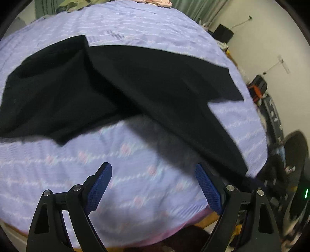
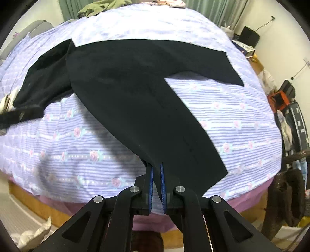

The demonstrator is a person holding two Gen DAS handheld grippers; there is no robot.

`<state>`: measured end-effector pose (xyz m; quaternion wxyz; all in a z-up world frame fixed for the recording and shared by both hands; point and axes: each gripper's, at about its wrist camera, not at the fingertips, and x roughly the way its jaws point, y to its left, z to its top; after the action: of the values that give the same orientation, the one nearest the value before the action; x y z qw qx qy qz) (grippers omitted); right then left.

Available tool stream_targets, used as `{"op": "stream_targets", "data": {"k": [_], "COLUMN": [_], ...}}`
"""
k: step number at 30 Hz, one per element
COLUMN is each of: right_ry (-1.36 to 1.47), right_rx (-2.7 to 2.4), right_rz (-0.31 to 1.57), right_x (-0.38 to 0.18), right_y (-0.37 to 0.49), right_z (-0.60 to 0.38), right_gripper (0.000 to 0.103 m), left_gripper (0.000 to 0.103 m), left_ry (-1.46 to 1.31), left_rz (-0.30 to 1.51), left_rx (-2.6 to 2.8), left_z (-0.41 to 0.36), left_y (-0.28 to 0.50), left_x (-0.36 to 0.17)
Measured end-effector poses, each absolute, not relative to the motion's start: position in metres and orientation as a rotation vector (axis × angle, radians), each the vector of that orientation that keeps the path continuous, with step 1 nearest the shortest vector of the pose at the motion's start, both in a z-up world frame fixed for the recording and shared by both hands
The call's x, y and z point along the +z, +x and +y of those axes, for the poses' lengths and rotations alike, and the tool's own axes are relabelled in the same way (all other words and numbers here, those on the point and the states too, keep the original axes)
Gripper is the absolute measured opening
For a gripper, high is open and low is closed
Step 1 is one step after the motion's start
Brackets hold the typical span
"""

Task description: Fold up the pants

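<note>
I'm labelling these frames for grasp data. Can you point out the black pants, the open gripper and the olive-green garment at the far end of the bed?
black fabric pants point(image 2: 120, 81): right wrist view, seat area.
left gripper point(image 1: 153, 184): left wrist view, midway between fingertips.
olive-green crumpled garment point(image 2: 100, 6): right wrist view, its middle.

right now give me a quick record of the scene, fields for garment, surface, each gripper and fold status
garment: black pants, spread across the bed, one leg pulled toward the near edge
surface: bed with lilac floral striped cover
left gripper: open, holding nothing, above bare cover near the bed edge
right gripper: shut on the hem end of the near pant leg, cloth lifted off the cover
fold status: legs lie apart in a V, not yet brought together
other: green garment at the far end of the bed
</note>
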<state>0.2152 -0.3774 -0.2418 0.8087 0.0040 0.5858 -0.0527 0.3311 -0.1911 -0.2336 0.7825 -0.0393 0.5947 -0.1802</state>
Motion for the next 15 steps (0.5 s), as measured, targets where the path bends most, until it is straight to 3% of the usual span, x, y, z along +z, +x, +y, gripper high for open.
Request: {"op": "stream_targets", "data": {"k": [5, 8, 11, 12, 13, 15], "right_ry": [0.048, 0.068, 0.064, 0.058, 0.058, 0.068], "right_rx": [-0.130, -0.137, -0.142, -0.144, -0.146, -0.148], "right_rz": [1.241, 1.235, 1.211, 1.199, 1.192, 1.169], "right_x": [-0.238, -0.238, -0.233, -0.229, -0.228, -0.220], "right_y": [0.222, 0.224, 0.230, 0.234, 0.237, 0.245], "right_z": [-0.392, -0.398, -0.406, -0.410, -0.413, -0.423], "right_gripper": [0.008, 0.008, 0.008, 0.008, 0.007, 0.006], "left_gripper": [0.086, 0.077, 0.050, 0.027, 0.012, 0.010], "left_ry": [-0.174, -0.206, -0.226, -0.241, -0.243, -0.235], "left_rz": [1.315, 1.377, 1.409, 1.418, 1.418, 1.378], "left_rx": [-0.393, -0.391, -0.403, -0.425, -0.436, -0.460], "left_z": [-0.211, -0.225, -0.237, -0.242, -0.247, -0.254], "left_y": [0.369, 0.385, 0.393, 0.396, 0.398, 0.400], "left_x": [-0.250, -0.270, -0.281, -0.282, -0.280, -0.267]}}
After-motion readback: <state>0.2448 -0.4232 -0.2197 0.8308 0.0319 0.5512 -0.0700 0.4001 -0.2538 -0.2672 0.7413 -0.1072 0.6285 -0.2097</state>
